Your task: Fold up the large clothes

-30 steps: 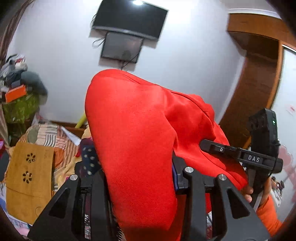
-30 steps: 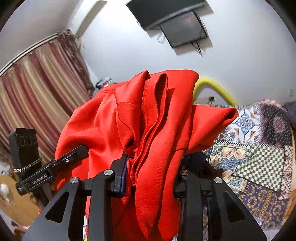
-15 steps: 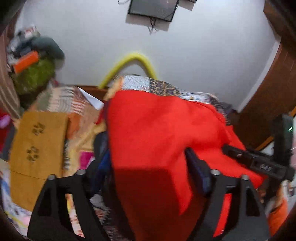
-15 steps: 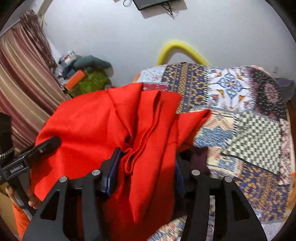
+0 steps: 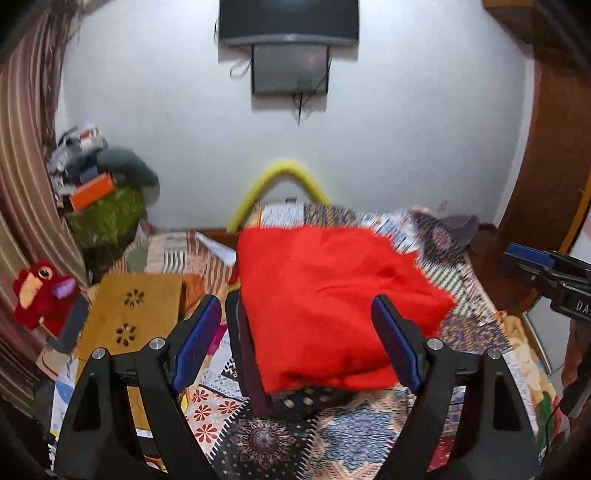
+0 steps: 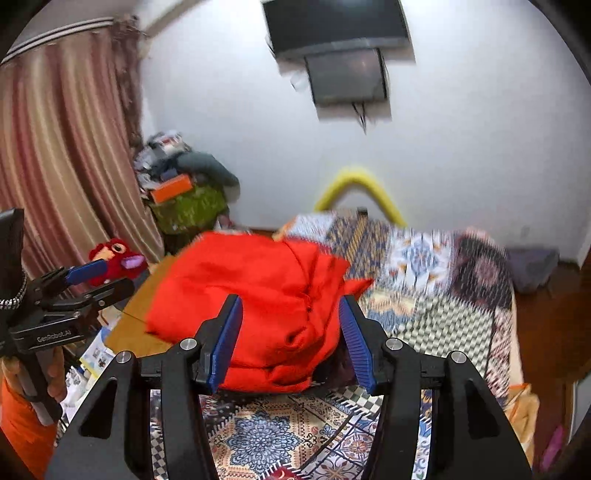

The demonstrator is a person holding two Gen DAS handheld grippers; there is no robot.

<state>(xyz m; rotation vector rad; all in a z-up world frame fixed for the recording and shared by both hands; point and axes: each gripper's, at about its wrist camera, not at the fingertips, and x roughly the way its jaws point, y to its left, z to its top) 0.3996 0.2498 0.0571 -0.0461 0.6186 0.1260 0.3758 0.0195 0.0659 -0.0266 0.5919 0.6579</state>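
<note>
A red garment lies in a folded bundle on the patterned bedspread, on top of some dark clothing. It also shows in the right wrist view. My left gripper is open with its blue pads wide apart, just short of the bundle. My right gripper is open too, its pads either side of the bundle's near edge without gripping it. Each gripper shows in the other's view, the right one and the left one.
A mustard cushion and a red plush toy lie to the left of the bed. A pile of things stands in the far left corner by the curtain. A yellow foam tube arches at the wall, under a TV.
Both grippers were shut on the red garment and held it up. They lowered it onto the bed, opened and let it go; it now lies as a folded bundle.
</note>
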